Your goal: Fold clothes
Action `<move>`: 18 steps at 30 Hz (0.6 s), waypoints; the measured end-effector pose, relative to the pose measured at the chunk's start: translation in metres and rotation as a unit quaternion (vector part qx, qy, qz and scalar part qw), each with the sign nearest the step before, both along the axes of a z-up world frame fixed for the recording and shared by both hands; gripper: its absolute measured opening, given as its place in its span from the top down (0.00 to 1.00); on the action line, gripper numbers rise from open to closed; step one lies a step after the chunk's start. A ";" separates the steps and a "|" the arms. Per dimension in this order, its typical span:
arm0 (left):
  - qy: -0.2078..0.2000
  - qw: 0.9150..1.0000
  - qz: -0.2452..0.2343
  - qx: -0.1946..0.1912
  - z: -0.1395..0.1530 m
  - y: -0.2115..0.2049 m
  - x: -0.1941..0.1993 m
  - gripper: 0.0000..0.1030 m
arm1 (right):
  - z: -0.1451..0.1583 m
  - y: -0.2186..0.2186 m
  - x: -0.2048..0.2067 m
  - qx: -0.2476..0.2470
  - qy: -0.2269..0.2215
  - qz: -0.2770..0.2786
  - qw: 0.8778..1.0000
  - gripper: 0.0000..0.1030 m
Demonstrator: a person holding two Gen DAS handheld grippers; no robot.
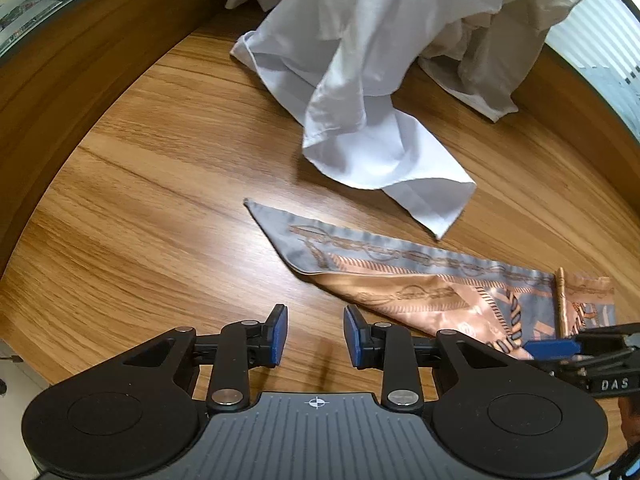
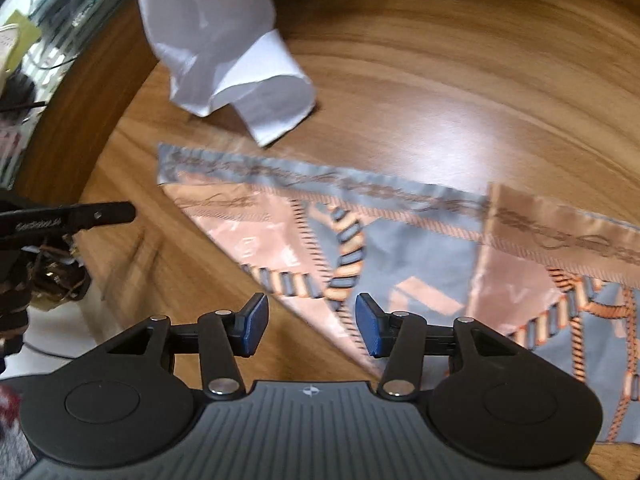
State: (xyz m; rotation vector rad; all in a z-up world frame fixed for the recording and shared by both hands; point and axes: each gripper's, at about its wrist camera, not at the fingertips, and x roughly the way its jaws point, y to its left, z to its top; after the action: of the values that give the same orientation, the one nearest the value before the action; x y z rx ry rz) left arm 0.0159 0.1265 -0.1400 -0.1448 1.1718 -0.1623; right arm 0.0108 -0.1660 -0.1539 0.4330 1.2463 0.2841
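A grey and peach scarf [image 2: 360, 240] with a rope print lies flat on the wooden table [image 1: 140, 200], folded to a point. Just beyond it, a white garment [image 1: 380, 140] drapes onto the table, its hem nearly touching the scarf's far edge. The left gripper [image 1: 315, 334] hovers beside the scarf, jaws apart and empty; the right gripper [image 2: 312, 324] hangs over the scarf's near edge, jaws parted, gripping nothing.

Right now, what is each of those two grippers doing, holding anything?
Left gripper: open, holding nothing, above the bare wooden table.
Right gripper: open, empty, over the patterned scarf.
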 end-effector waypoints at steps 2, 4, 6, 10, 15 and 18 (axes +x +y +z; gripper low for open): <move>-0.001 1.000 0.000 -0.001 0.000 0.003 0.001 0.67 | -0.001 0.006 0.001 0.011 0.003 0.012 1.000 0.47; -0.001 1.000 0.000 -0.002 0.000 0.007 0.001 0.67 | -0.002 0.012 0.005 0.019 0.003 0.019 1.000 0.47; -0.001 1.000 -0.001 -0.001 0.000 0.010 0.002 0.67 | -0.002 0.018 0.009 0.027 0.003 0.024 0.999 0.47; -0.002 1.000 -0.001 -0.001 0.000 0.015 0.002 0.66 | -0.004 0.029 0.021 0.041 0.002 0.030 0.999 0.47; -0.003 1.000 0.002 -0.002 0.001 0.021 0.000 0.62 | -0.004 0.048 0.038 0.046 -0.005 0.051 0.998 0.47; -0.001 1.000 0.003 -0.002 0.001 0.024 -0.002 0.62 | -0.003 0.063 0.049 0.048 -0.011 0.065 0.997 0.47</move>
State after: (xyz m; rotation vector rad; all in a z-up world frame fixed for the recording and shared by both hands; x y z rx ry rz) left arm 0.0142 0.1509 -0.1389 -0.1525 1.1693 -0.1588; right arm 0.0598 -0.1029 -0.1571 0.4293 1.2447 0.4601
